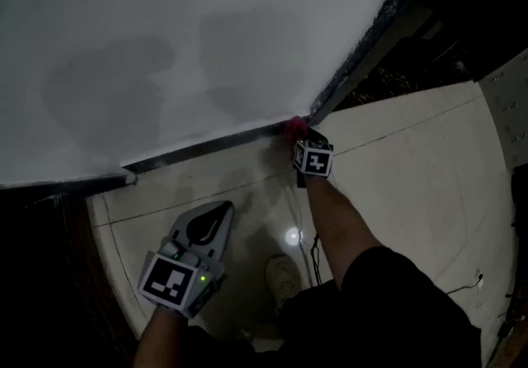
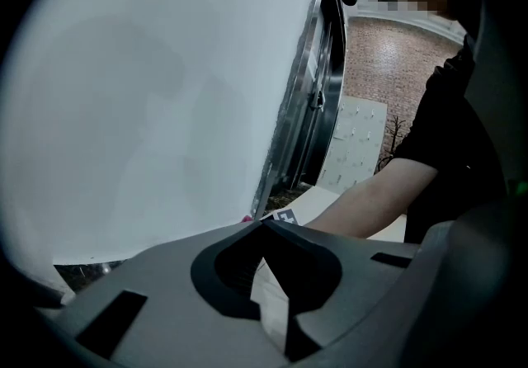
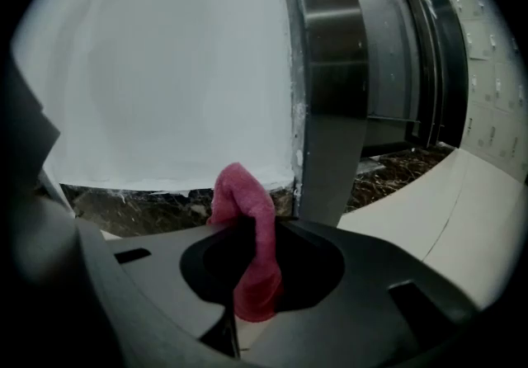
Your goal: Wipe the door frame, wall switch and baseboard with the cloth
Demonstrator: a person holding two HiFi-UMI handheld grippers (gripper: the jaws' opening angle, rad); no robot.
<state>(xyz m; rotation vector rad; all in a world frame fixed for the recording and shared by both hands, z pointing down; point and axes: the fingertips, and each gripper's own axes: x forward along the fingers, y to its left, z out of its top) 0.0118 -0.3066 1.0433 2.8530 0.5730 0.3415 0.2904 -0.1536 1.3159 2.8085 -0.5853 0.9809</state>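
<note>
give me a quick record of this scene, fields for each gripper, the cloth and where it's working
left gripper: jaws together, empty, low over the floor tiles
right gripper: shut on the pink cloth
cloth position: at the corner where the dark baseboard meets the metal door frame
cloth contact: cannot tell
wall: plain white above the baseboard

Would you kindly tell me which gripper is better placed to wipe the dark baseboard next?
Right. The right gripper holds the pink cloth at the dark baseboard beside the steel door frame; the left gripper is shut, empty, back over the floor tiles.
</note>
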